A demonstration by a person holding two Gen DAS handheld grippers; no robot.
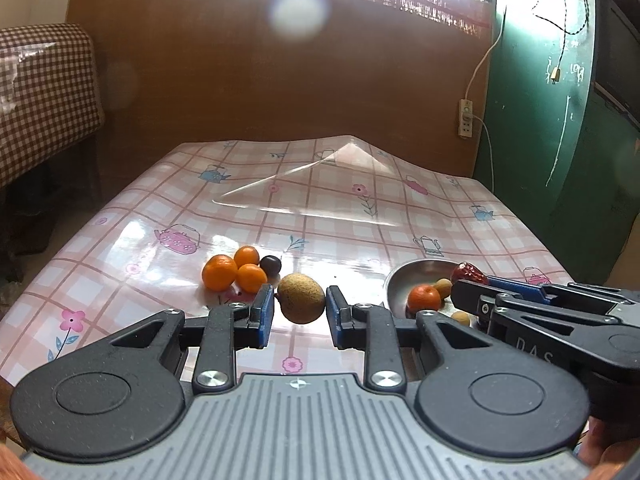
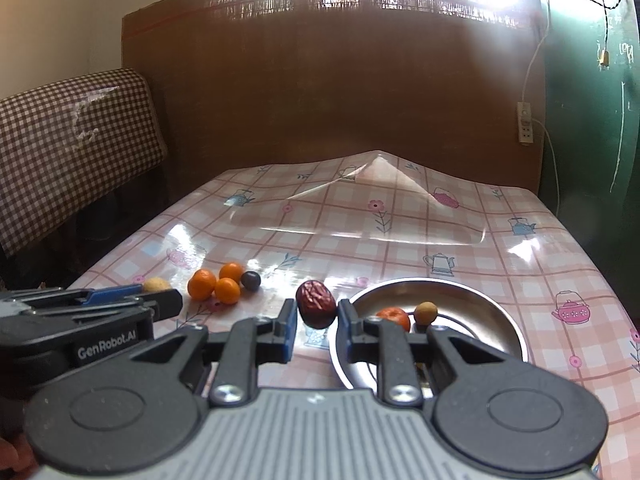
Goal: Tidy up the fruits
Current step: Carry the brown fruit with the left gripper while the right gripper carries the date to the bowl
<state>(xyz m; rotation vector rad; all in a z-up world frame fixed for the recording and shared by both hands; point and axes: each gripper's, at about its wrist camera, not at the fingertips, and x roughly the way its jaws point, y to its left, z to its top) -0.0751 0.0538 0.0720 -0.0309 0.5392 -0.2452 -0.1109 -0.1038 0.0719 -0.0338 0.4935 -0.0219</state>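
left gripper (image 1: 300,312) jaws astride the brown kiwi-like fruit (image 1: 301,298) at frame centre, a sliver of gap either side, not clamped. right gripper (image 2: 317,318) jaws holding the red date (image 2: 316,309), lifted just left of the steel bowl (image 2: 480,304). in the bowl: one orange (image 2: 394,317), two small tan fruits. left on the desk (image 1: 340,208): three oranges (image 1: 234,274), a dark plum (image 1: 270,265). roughly half sorted.

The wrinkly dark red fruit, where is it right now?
The red date sits between the fingers of the right gripper, left of the metal bowl and right of the oranges. Whether it is gripped is unclear.
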